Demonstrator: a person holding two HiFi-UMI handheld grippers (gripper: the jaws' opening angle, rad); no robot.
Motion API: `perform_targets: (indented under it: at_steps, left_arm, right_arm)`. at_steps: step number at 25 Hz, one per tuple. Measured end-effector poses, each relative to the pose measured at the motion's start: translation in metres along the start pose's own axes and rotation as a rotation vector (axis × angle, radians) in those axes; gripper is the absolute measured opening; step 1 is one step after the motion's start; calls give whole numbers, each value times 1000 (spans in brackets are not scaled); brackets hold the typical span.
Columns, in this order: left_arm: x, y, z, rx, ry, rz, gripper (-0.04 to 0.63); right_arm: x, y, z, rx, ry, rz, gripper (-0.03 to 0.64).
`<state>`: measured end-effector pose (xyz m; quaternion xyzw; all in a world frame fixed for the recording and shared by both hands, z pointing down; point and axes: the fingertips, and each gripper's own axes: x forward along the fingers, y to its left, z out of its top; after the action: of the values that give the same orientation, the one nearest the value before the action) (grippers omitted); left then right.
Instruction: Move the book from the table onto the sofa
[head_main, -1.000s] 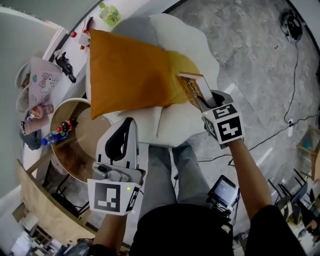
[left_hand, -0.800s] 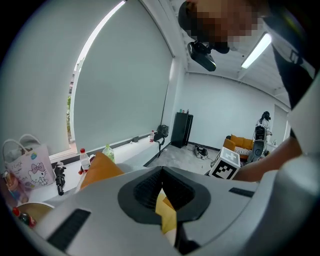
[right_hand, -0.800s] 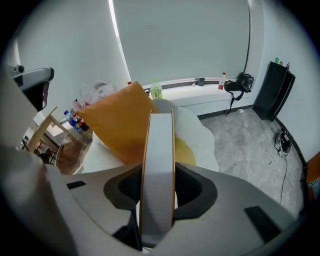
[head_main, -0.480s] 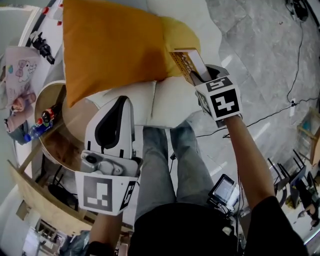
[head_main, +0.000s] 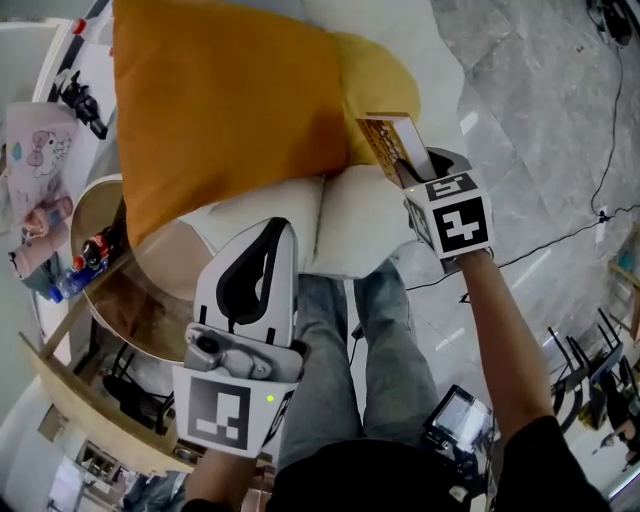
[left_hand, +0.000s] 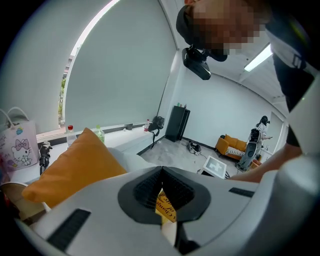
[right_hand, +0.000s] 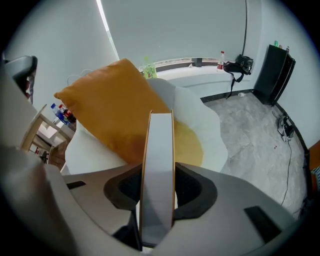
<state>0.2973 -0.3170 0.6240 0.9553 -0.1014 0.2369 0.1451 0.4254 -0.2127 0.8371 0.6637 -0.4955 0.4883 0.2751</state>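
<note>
The book (head_main: 393, 143), yellow-covered with white page edges, stands on edge in my right gripper (head_main: 410, 172), whose jaws are shut on it just above the white sofa (head_main: 360, 215). It hangs beside the orange cushion (head_main: 220, 100). In the right gripper view the book's page edge (right_hand: 157, 170) runs upright between the pads, with the cushion (right_hand: 112, 107) behind it. My left gripper (head_main: 272, 232) hangs lower left, over the sofa's front edge, shut and holding nothing. In the left gripper view its jaws (left_hand: 162, 170) meet at the tips, and the book's yellow cover (left_hand: 165, 207) shows beyond them.
A round wooden table (head_main: 95, 215) with small bottles (head_main: 85, 262) stands left of the sofa. A white cartoon-print bag (head_main: 35, 165) sits on the ledge behind. The person's legs (head_main: 385, 340) are in front of the sofa. A cable (head_main: 560, 235) crosses the grey floor at right.
Both grippers have sunk toward the sofa. The book, still in the right gripper, is now lower and close beside the orange cushion.
</note>
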Motion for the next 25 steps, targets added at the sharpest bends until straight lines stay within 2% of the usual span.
perform_targets:
  at_steps: [4, 9, 15, 19, 25]
  left_arm:
    - [9, 3, -17, -33, 38, 4, 5]
    - [20, 8, -38, -44, 73, -3, 5]
    - [34, 18, -54, -60, 102, -4, 5]
    - [40, 27, -54, -31, 80, -13, 5]
    - [42, 20, -51, -36, 86, -29, 5]
  right_arm:
    - [25, -4, -1, 13, 5, -16, 150]
    - [56, -5, 1, 55, 8, -23, 150]
    - [85, -7, 1, 58, 14, -38, 150]
    - [97, 2, 9, 39, 34, -36, 152]
    - [106, 7, 22, 20, 40, -32, 152]
